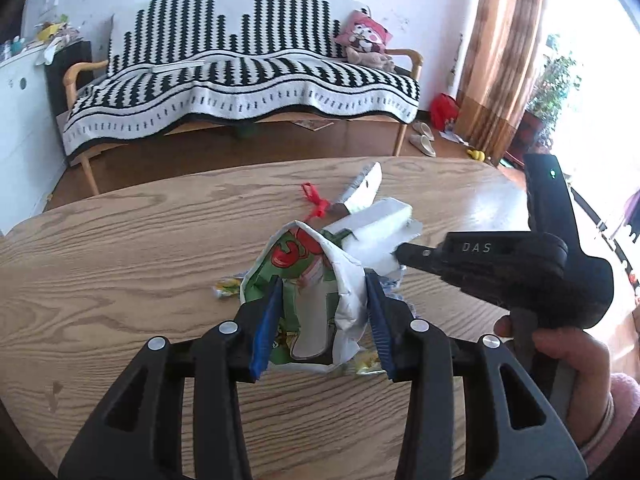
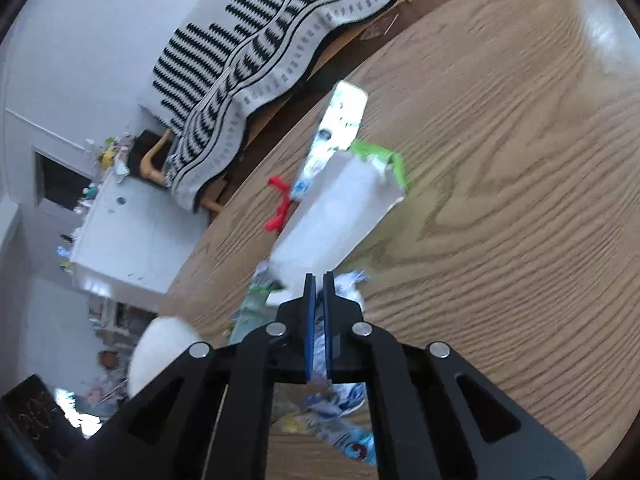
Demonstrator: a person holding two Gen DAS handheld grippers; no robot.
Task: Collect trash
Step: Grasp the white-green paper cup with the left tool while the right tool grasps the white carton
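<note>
A green and red printed snack bag [image 1: 298, 264] stands crumpled on the wooden table [image 1: 120, 240], mouth upward. My left gripper [image 1: 323, 280] is shut on it, a blue pad pressed against each side. A white carton [image 1: 372, 228] with a torn green end [image 2: 376, 156] leans over the bag's mouth. From the right, my right gripper [image 1: 400, 254] pinches the carton's near edge. In the right wrist view the right gripper [image 2: 319, 276] has its pads together at the white carton [image 2: 336, 208]. A silver wrapper [image 1: 362, 190] and a red twist tie [image 1: 316, 202] lie behind.
Yellow wrapper scraps [image 1: 224, 288] lie by the bag, and a blue and white wrapper [image 2: 340, 400] sits under my right gripper. A person's hand [image 1: 560, 352] holds the right gripper. Beyond the table's far edge stand a sofa [image 1: 240, 80], a white cabinet [image 1: 20, 112] and a curtain [image 1: 500, 60].
</note>
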